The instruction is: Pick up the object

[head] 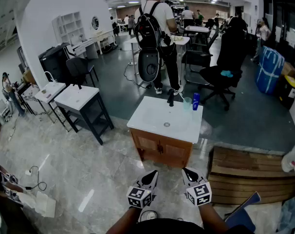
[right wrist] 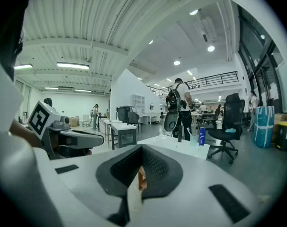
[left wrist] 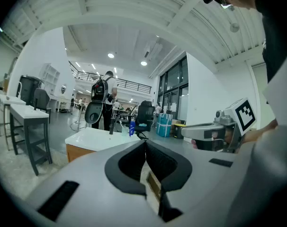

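A white-topped sink cabinet [head: 152, 117] stands ahead of me on the floor. At its back edge are a dark faucet [head: 171, 98], a clear cup [head: 187, 103] and a blue bottle [head: 195, 101]. The bottle also shows far off in the left gripper view [left wrist: 131, 128] and the right gripper view [right wrist: 201, 136]. My left gripper [head: 153, 174] and right gripper [head: 187, 171] are held side by side low in front of my body, well short of the cabinet. Both are shut with nothing between the jaws [left wrist: 145, 144] [right wrist: 141, 148].
A wooden pallet [head: 245, 175] lies on the floor at the right. A dark table with a white top [head: 84, 104] stands to the left. Behind the cabinet a person with a backpack [head: 157, 38] stands by desks, near a black office chair [head: 225, 67]. Cables [head: 33, 177] trail at the lower left.
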A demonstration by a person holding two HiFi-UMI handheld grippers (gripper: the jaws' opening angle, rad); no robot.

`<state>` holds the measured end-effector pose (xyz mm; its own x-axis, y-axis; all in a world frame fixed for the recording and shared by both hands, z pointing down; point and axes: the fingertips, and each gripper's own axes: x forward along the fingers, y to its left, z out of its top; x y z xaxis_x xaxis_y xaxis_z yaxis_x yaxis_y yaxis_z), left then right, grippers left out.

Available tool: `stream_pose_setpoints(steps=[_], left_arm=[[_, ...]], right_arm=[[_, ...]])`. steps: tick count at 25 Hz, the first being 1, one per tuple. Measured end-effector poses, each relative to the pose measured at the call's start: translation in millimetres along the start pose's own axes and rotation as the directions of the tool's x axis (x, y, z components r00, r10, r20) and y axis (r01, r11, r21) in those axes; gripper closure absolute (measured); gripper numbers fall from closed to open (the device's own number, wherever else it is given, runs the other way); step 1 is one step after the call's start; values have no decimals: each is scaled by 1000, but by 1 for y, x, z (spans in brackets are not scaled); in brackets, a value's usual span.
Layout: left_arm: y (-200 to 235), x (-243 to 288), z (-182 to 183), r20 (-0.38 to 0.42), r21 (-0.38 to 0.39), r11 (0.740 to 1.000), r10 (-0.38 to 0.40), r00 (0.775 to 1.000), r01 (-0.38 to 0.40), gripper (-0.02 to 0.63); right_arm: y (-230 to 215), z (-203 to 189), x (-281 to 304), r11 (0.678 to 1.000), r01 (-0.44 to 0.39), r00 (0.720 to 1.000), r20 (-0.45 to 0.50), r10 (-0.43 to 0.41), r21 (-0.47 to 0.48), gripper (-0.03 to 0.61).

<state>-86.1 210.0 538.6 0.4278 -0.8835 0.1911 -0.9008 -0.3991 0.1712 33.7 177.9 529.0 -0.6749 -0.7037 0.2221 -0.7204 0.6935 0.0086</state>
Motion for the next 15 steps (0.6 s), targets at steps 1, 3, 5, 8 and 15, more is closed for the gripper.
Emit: stream_pose_setpoints(steps=[1,3,5,8,15], left_arm=[[3,0,0,6,1,1000,-1,1000,1,594],[8,-2,-1,12,3,1000,-4,1000,4,594],[10,-2,-1,10,4,1000,-11,1000,11,594],[13,-2,0,2,10,1000,-24,1000,24,594],[25,2,-4,-7,16,998,-53,999,53,594]], right_arm=[[1,1,2,1000,6,1000,2,-6,1,561],[4,1,5,1000,17,1000,4,-17,3,560],[5,2,8,1000,23,1000,3,-23,4,560],[7,4,11,999,32,999,3,-32,2,560],[9,8,20,998,62,997,42,-64,27,560]])
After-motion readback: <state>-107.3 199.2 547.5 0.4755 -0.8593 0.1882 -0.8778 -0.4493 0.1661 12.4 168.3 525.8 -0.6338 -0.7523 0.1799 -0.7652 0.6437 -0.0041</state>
